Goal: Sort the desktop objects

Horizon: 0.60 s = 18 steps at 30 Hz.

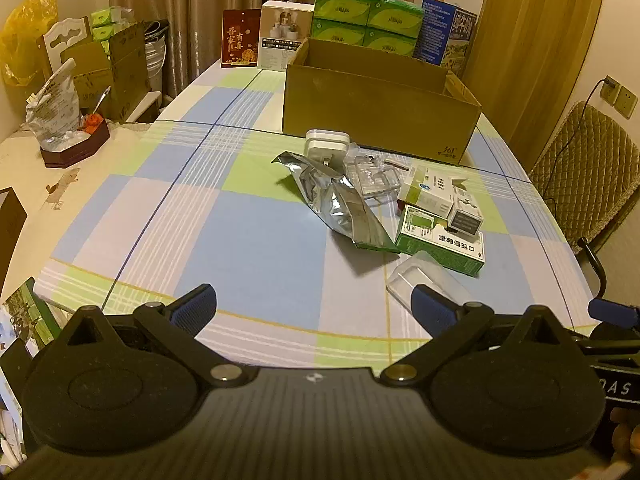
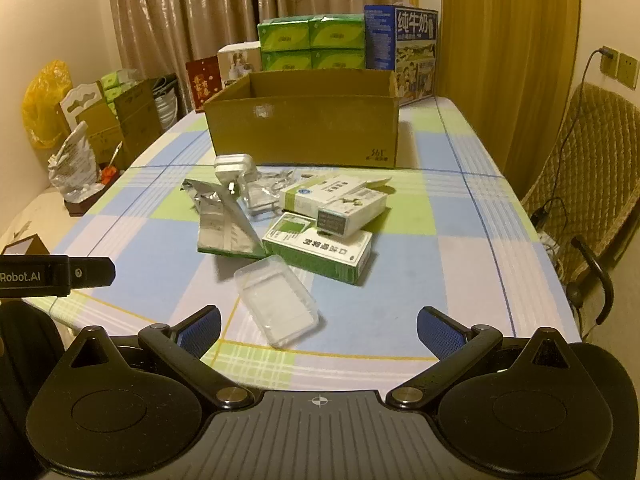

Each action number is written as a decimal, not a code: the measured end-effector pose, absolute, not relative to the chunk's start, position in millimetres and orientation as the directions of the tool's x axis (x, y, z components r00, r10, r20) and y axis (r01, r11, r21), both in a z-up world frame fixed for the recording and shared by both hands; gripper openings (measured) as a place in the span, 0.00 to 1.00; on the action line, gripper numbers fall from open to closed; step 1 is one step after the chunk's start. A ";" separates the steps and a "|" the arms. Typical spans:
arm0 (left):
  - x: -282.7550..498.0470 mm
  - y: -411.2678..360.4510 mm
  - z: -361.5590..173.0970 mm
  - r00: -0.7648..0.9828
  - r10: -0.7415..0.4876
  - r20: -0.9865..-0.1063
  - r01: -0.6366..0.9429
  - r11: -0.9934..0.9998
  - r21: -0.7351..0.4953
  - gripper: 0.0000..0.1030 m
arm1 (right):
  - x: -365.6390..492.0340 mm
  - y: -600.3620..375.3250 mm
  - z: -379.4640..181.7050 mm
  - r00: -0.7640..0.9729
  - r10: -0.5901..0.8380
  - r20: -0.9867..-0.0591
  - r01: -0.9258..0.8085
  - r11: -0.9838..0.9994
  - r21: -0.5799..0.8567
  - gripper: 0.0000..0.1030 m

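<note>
A pile of small items lies mid-table: a silver foil pouch (image 1: 340,196) (image 2: 226,224), a green-and-white medicine box (image 1: 444,246) (image 2: 320,250), two white boxes stacked on it (image 1: 438,196) (image 2: 340,202), a white charger (image 1: 325,146) (image 2: 231,166), crumpled clear packaging (image 1: 372,172) (image 2: 260,196) and a clear plastic tray (image 1: 430,280) (image 2: 276,304) nearest me. Behind them stands an open cardboard box (image 1: 380,116) (image 2: 304,128). My left gripper (image 1: 316,312) and right gripper (image 2: 318,330) hover open over the near table edge, both holding nothing.
Green tissue packs (image 1: 366,20) (image 2: 312,42), a blue milk carton (image 1: 448,34) (image 2: 400,46) and gift boxes (image 1: 264,38) line the table's far end. A cluttered side table (image 1: 72,148) sits left, a padded chair (image 2: 584,176) right. The checked tablecloth (image 1: 224,240) lies bare left of the pile.
</note>
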State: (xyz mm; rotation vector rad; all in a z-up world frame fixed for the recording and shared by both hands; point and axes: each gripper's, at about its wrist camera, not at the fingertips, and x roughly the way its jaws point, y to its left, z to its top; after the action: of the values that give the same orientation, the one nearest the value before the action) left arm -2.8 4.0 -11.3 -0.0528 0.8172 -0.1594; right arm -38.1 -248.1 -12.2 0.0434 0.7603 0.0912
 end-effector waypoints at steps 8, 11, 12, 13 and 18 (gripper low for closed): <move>-2.3 4.4 -11.8 0.667 -0.167 -0.726 0.128 0.986 -0.109 0.99 | -36.5 -247.3 -15.2 0.717 0.102 -0.689 -0.073 0.995 0.072 0.98; -1.8 4.1 -12.1 0.664 -0.167 -0.729 0.131 0.986 -0.107 0.99 | -35.5 -246.9 -16.6 0.714 0.104 -0.692 -0.077 0.995 0.071 0.98; -1.7 4.6 -12.3 0.664 -0.167 -0.729 0.131 0.986 -0.106 0.99 | -34.7 -246.9 -17.4 0.712 0.105 -0.694 -0.078 0.994 0.071 0.98; -1.6 5.0 -12.6 0.664 -0.167 -0.729 0.132 0.986 -0.106 0.99 | -34.1 -246.9 -18.1 0.711 0.106 -0.695 -0.078 0.994 0.072 0.98; 1.0 5.7 -13.0 0.664 -0.164 -0.730 0.136 0.986 -0.098 0.99 | -29.1 -247.2 -21.5 0.704 0.116 -0.701 -0.095 0.993 0.068 0.98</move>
State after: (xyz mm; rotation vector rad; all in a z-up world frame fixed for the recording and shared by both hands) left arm 1.0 5.7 -13.0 -0.0358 0.8282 -0.1693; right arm -29.1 -247.2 -21.5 0.0275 0.7812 0.1175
